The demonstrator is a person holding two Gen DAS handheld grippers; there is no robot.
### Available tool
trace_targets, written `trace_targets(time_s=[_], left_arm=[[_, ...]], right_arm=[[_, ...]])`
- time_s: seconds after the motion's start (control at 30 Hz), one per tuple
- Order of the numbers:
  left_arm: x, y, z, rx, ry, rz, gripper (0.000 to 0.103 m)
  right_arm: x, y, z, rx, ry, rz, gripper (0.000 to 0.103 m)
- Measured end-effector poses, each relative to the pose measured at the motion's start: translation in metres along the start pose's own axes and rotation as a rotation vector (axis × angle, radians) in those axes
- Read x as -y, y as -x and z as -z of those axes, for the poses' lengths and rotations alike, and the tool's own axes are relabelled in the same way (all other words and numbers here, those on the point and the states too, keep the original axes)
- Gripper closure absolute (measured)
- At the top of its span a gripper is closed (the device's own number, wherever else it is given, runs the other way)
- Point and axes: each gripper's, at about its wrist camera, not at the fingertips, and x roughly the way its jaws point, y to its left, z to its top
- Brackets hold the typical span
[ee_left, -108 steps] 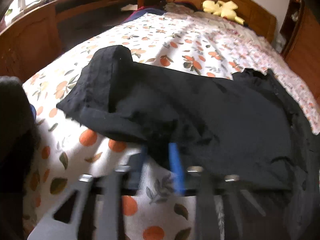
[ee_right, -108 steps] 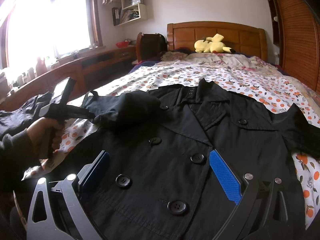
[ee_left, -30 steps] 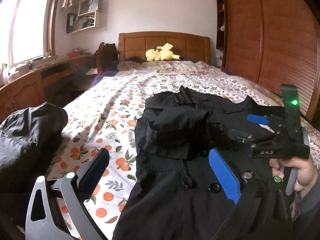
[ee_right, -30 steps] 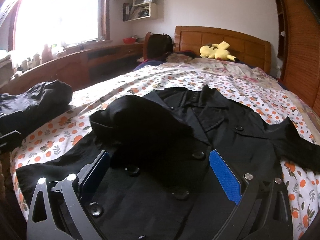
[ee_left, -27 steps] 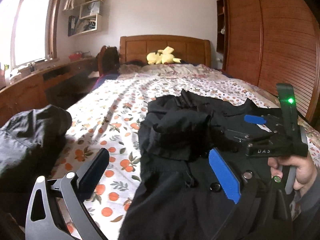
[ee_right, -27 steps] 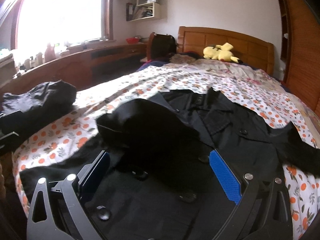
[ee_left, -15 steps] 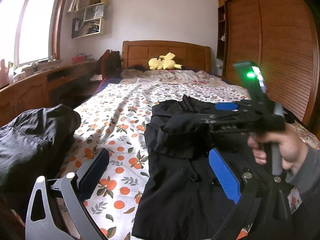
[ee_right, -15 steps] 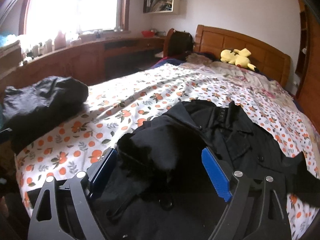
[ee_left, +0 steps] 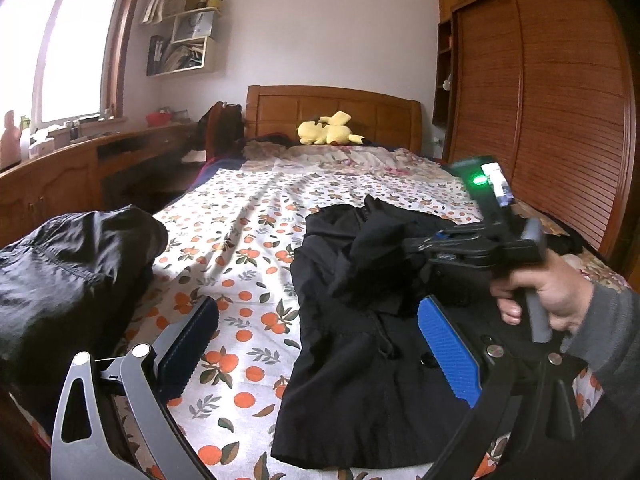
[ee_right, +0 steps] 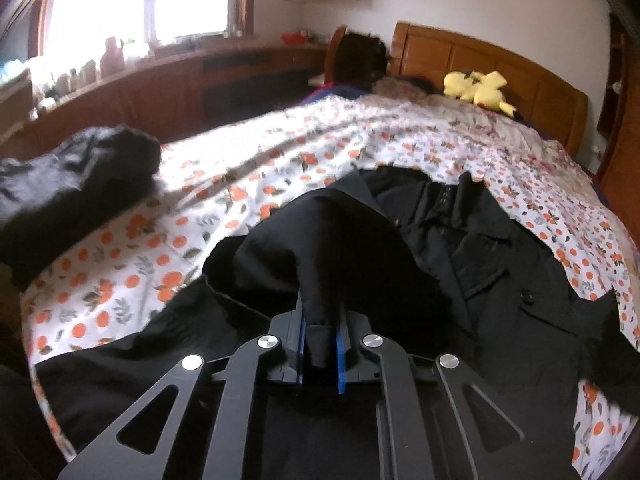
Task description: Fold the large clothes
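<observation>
Black coat [ee_left: 372,344]: spread front-up across the near right part of the bed [ee_left: 256,216], collar toward the headboard [ee_left: 332,108], buttons showing down the front; one sleeve [ee_right: 320,240] folded over the chest and lifted into a peak. Right gripper [ee_right: 320,340]: jaws just closed, clenched on a pinch of that sleeve's black cloth, blue pads pressed against it on both sides; seen from the left wrist view as a dark tool [ee_left: 472,244] with a green light, held by a hand [ee_left: 548,292] in a grey sleeve above the coat. Left gripper [ee_left: 316,344]: jaws released and wide apart, nothing between them; one finger over the orange-print sheet, the other, with blue pad [ee_left: 448,352], over the coat's lower front. Second dark garment [ee_left: 68,276]: bundled in a heap at the left edge of the bed, well apart from the coat. Yellow plush toy [ee_left: 328,128]: lying at the pillows against the headboard. Wooden wardrobe [ee_left: 560,112] with slatted doors: along the right wall. Wooden desk [ee_left: 60,168] under the window [ee_left: 64,44]: along the left wall, small bottles on the sill. Wall shelf [ee_left: 184,40] with books: above the desk's far end.
</observation>
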Motion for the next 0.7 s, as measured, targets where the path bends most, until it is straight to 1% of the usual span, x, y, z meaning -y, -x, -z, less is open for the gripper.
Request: trace_targets(time_s=[0.17,0.27,0.33,0.37,0.43,0.47,0.5,0.57,0.63,0.7], left_arm=[[0.008,-0.003,-0.001,-0.002,-0.007,0.011,0.003],[0.014,-0.005,-0.001,-0.004,-0.013,0.018,0.003],[0.019,-0.007,-0.001,-0.007,-0.019,0.023,0.003],[0.021,-0.008,-0.001,-0.008,-0.022,0.026,0.003],[0.026,-0.01,0.0,-0.011,-0.029,0.03,0.003],[0.027,-0.011,0.0,-0.012,-0.032,0.033,0.003],[0.029,-0.012,0.0,-0.014,-0.034,0.035,0.003],[0.033,-0.015,0.001,-0.018,-0.039,0.041,0.003],[0.035,-0.017,0.001,-0.022,-0.044,0.046,0.003],[0.038,-0.02,0.001,-0.025,-0.052,0.05,0.003]], right_arm=[[0.021,0.044,0.017,0.075,-0.072,-0.016,0.094],[0.036,0.057,0.032,0.084,-0.113,-0.008,0.092],[0.05,0.058,0.043,0.077,-0.145,0.028,0.091],[0.059,0.056,0.05,0.059,-0.166,0.052,0.09],[0.074,0.053,0.062,0.038,-0.204,0.102,0.082],[0.081,0.054,0.068,0.032,-0.219,0.136,0.067],[0.087,0.055,0.073,0.03,-0.225,0.163,0.057],[0.098,0.059,0.081,0.034,-0.23,0.221,0.057],[0.104,0.067,0.084,0.045,-0.237,0.249,0.057],[0.103,0.074,0.083,0.071,-0.233,0.246,0.055]])
